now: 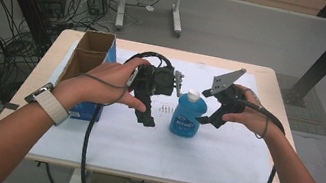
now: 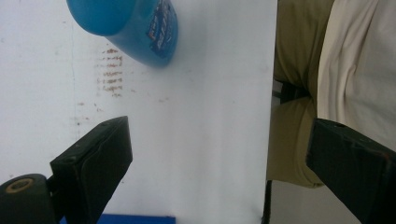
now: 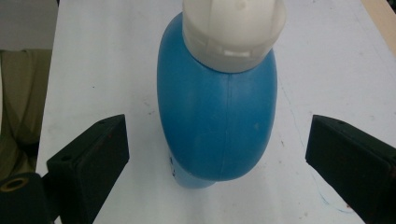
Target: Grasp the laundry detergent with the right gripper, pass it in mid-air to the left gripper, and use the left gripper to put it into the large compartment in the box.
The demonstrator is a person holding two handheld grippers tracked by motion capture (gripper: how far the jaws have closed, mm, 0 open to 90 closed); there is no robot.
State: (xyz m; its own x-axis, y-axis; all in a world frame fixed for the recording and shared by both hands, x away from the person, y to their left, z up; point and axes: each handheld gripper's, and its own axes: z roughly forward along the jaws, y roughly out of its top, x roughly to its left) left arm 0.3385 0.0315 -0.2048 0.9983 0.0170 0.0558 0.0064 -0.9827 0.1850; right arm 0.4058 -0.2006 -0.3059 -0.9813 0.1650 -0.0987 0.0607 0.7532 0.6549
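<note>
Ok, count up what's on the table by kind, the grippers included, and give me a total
Blue bottle with a white cap: 1
Open cardboard box with blue sides: 1
White sheet covering the tabletop: 1
Handheld grippers, left gripper and right gripper, both open: 2
Total: 5

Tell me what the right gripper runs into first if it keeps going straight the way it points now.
Most likely the blue bottle. In the right gripper view it stands upright, centred between the open jaws of the right gripper, white cap on top, with nothing in between. How near it is I cannot tell exactly.
</note>
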